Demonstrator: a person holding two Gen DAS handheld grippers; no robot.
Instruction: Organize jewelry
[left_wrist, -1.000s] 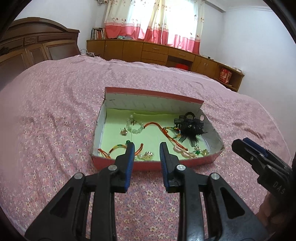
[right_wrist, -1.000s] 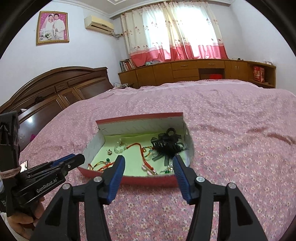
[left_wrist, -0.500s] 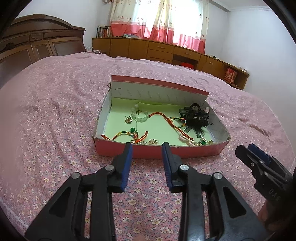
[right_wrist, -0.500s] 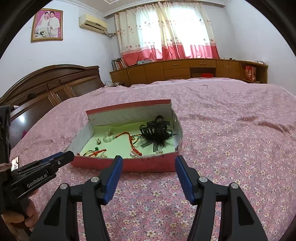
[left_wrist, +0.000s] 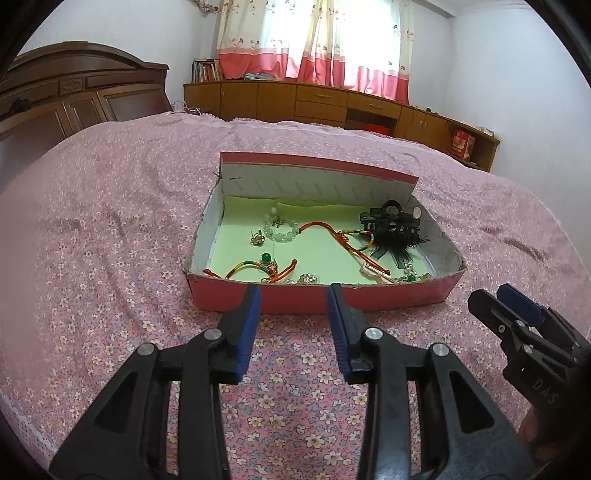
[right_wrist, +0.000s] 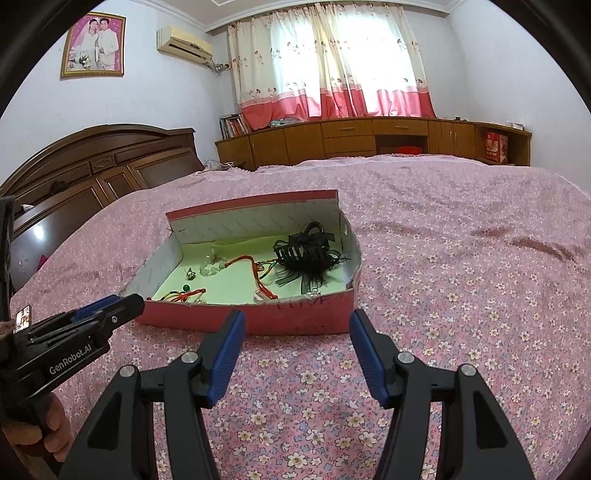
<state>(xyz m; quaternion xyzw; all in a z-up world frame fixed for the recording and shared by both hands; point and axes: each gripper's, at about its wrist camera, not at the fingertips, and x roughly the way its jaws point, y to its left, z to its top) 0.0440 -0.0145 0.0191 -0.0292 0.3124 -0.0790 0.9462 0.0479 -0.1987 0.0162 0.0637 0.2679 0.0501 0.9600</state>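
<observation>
Pink floral bedspread (left_wrist: 110, 229) fills both of my views, and on it sits the red cardboard box (left_wrist: 317, 297) with its pale green lining, flap raised at the far side. Inside I see a black hair claw (left_wrist: 393, 223) with feathery trim at the right end, a pale beaded bracelet (left_wrist: 282, 233) near the middle, an orange-red cord (left_wrist: 332, 232) snaking across the floor of the box, a multicoloured cord bracelet (left_wrist: 258, 266) with a green bead near the front wall, and a small earring (left_wrist: 256, 239) left of the beads. A few more small pieces lie along the front wall, too tiny for me to name.

My left gripper (left_wrist: 293, 295) hangs just short of the box's near wall, its jaws narrowly parted after having just been opening, nothing between them. My right gripper (right_wrist: 297, 321) hovers before the same wall, further to the right, jaws spread wider and empty. Each gripper shows at the edge of the other's view. A hand (right_wrist: 51, 424) grips the left tool's handle. Behind the bed stand a wooden headboard (right_wrist: 92, 166) and low cabinets (right_wrist: 369, 136) under pink-hemmed curtains (right_wrist: 332, 66).
</observation>
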